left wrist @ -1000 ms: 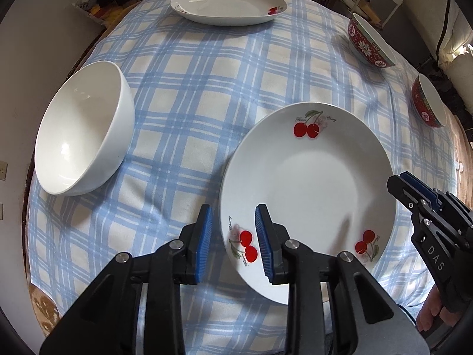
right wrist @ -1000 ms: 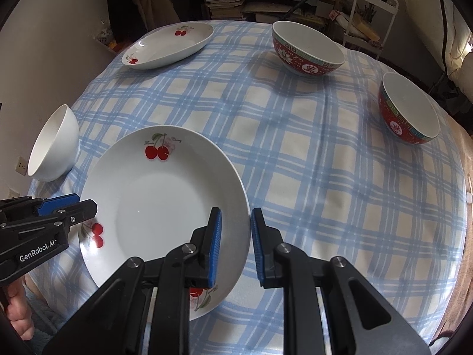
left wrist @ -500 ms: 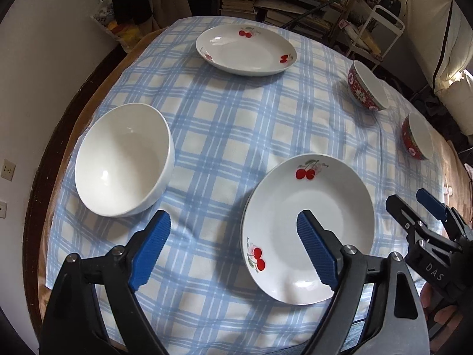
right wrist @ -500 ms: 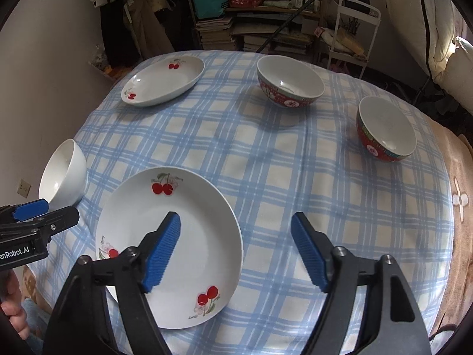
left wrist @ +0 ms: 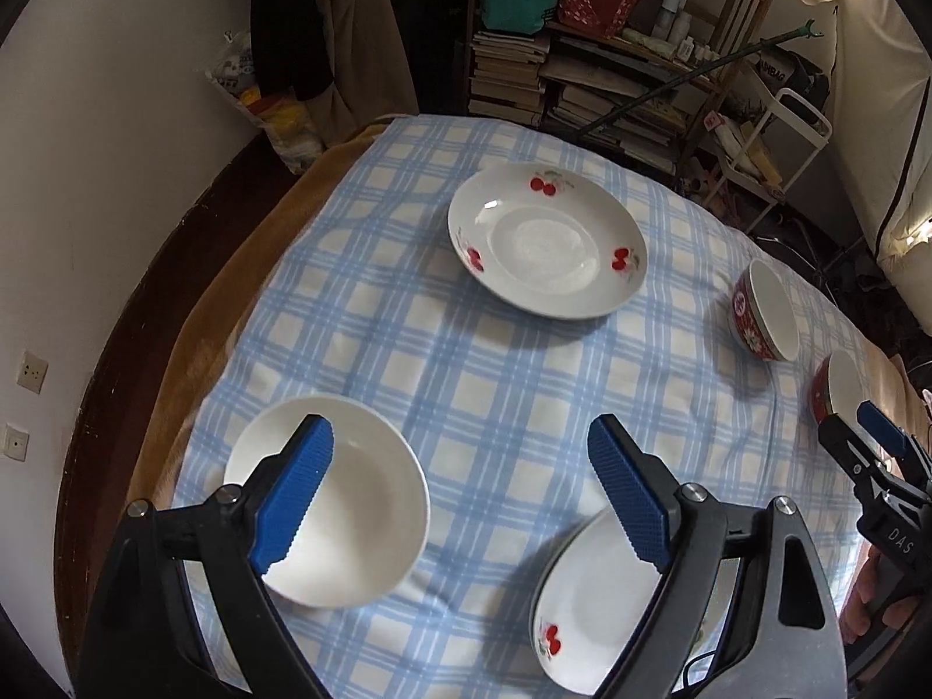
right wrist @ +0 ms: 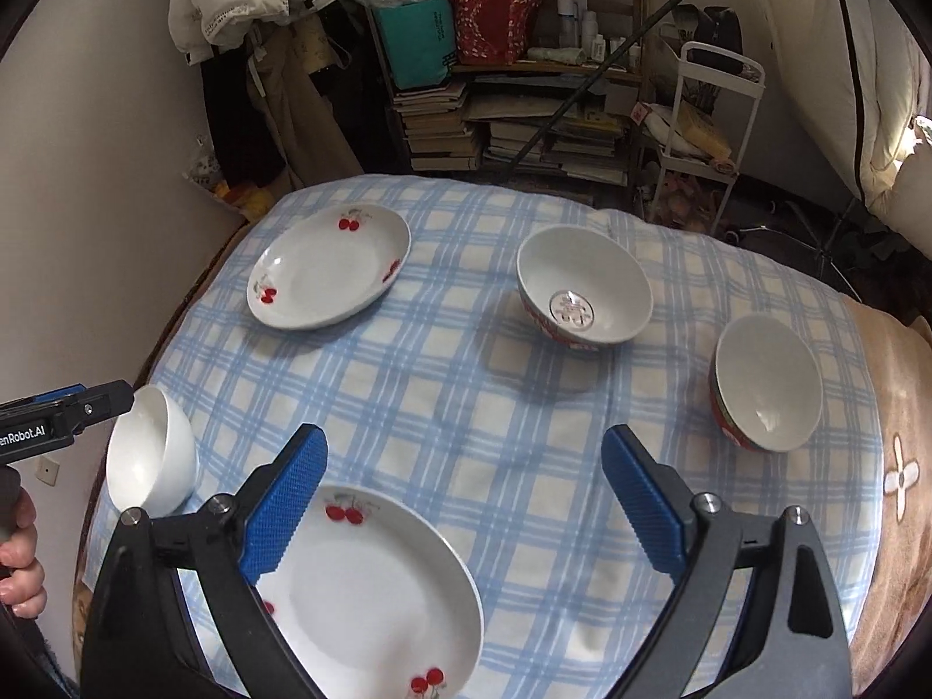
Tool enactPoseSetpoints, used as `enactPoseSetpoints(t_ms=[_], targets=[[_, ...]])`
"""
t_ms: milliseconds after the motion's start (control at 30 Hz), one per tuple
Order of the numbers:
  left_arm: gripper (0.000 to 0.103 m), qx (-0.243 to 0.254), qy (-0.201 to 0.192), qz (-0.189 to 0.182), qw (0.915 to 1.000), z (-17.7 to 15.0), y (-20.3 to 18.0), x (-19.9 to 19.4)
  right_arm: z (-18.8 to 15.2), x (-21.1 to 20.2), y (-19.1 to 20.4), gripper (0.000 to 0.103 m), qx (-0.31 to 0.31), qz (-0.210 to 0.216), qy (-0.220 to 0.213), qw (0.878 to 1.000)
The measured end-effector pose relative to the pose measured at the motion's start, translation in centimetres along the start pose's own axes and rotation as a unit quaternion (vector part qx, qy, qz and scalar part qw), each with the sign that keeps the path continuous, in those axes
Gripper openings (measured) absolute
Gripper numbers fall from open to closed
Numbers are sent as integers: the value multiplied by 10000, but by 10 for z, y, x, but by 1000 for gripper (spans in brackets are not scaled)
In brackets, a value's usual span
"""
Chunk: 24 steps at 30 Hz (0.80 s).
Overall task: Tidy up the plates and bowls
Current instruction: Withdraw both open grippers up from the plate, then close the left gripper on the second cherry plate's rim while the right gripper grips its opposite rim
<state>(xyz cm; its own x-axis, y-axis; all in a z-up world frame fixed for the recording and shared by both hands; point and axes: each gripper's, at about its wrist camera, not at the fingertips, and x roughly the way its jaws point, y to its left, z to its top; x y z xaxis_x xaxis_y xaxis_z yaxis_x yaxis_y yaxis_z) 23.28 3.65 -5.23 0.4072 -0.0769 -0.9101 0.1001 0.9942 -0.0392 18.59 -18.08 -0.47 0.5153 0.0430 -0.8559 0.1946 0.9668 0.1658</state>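
Note:
Two white cherry plates lie on the blue checked tablecloth: a near plate (right wrist: 373, 594) (left wrist: 588, 606) at the front and a far plate (left wrist: 547, 239) (right wrist: 329, 265) at the back. A plain white bowl (left wrist: 349, 518) (right wrist: 154, 454) sits front left. Two red-patterned bowls (right wrist: 582, 291) (right wrist: 766, 381) stand on the right; they also show in the left wrist view (left wrist: 763, 309) (left wrist: 839, 390). My left gripper (left wrist: 460, 507) is open and empty, high above the white bowl and near plate. My right gripper (right wrist: 463, 509) is open and empty, above the near plate's right edge.
The table (right wrist: 408, 384) is round, with a brown blanket (right wrist: 897, 466) showing at its right edge. Behind it stand a shelf of stacked books (right wrist: 512, 122), hanging clothes (right wrist: 262, 87) and a white trolley (right wrist: 710, 134). A wall (left wrist: 87, 233) runs close on the left.
Both grippers have opened wide and risen up and back from the near plate, which now lies on the cloth. The view now takes in the whole table.

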Motion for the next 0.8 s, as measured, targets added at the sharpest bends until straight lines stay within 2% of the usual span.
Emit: enactPoseSetpoints(t_ms=[167,300,467,533,600,733,800], targets=[[88,17,-54,-110,9999,39,8,31,47,25,12,99,-71,234,-133,9996],[88,85,132,-123,9998,63,9,67,79,50,25,98,-212,298,-153,9992],[88,-21,372,-200,9991,85,14,110,109,93,36,87,-196,547,137,9982],[88,-20,437,-216,9988,92,15,125,117,112,40,77,-160,612,331,9974],[88,-42,474,-251,9986,97,16,137,122,128,41,72,-139,676,433,9967],[88,-186,685,-192,9973,104,17,163,124,159,41,69,85,678,565,9961],[88,-269,771,-233,9964,105,16,173,122,171,37,62,238,735,708,9945]])
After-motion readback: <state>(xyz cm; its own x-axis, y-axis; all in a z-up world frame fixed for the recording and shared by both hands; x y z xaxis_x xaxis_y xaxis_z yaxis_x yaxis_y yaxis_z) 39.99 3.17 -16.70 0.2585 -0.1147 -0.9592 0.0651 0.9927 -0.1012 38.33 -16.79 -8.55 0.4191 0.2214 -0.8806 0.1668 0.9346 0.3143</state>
